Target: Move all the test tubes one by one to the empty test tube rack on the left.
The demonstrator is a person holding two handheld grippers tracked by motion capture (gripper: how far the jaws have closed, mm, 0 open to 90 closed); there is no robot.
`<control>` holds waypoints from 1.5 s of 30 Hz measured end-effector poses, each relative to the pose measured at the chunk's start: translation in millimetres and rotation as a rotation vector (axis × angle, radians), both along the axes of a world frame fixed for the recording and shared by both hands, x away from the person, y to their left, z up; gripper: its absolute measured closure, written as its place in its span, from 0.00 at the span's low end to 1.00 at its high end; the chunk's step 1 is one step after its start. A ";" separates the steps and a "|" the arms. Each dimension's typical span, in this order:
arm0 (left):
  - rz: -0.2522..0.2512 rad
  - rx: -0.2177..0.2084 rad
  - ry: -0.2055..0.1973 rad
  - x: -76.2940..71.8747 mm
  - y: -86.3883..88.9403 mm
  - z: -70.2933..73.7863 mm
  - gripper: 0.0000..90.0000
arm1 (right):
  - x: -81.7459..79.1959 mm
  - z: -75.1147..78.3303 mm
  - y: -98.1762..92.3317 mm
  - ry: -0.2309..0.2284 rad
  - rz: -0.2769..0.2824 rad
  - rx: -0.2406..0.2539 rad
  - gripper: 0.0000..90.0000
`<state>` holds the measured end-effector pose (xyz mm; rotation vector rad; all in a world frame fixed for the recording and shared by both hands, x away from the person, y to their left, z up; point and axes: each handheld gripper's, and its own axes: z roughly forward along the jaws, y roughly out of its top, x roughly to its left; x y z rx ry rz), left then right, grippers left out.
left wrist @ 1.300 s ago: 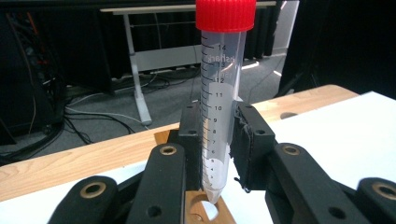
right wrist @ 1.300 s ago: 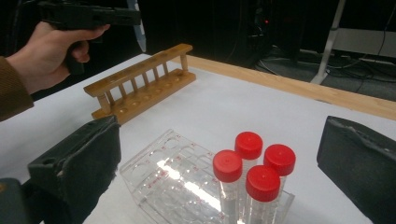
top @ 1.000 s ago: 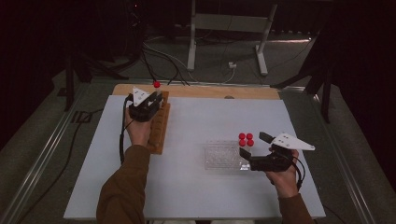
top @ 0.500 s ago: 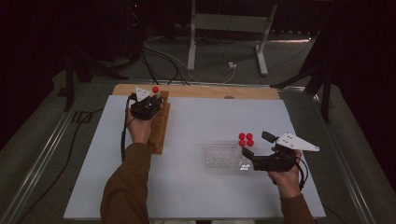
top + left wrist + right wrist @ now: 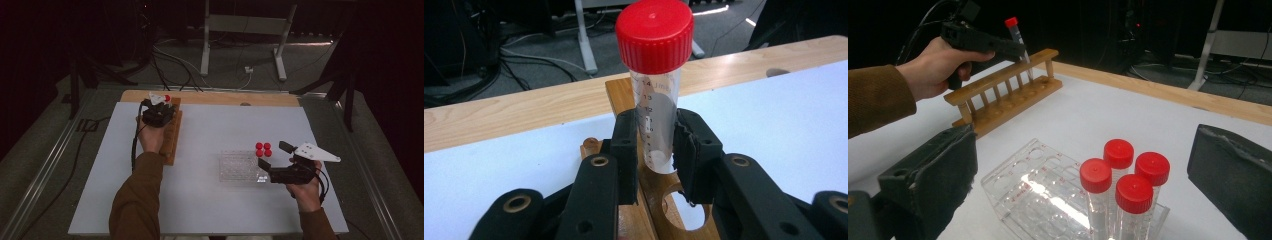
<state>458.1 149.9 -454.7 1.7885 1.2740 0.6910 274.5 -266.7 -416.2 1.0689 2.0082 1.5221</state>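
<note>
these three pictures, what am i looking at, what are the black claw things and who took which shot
A person sits at a white table with a hand-held gripper in each hand: black two-jaw tongs. One picture comes from a camera above the table; the other two come from cameras riding on each tool. The left hand-held gripper is shut on a clear red-capped tube, holding it over a wooden rack. The right hand-held gripper is open beside a clear plastic rack where four more red-capped tubes stand in one corner.
</note>
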 end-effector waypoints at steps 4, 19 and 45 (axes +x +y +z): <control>0.002 0.011 0.025 3.5 -1.6 0.5 0.81 | 0.5 -0.8 0.3 0.001 0.003 0.000 0.00; -0.006 0.052 0.064 5.2 -4.0 -2.9 0.78 | 1.1 -2.6 0.1 0.008 0.002 -0.001 0.00; 0.008 0.017 0.048 1.7 -1.9 8.4 0.49 | 2.7 -6.1 -0.9 0.017 -0.003 -0.001 0.00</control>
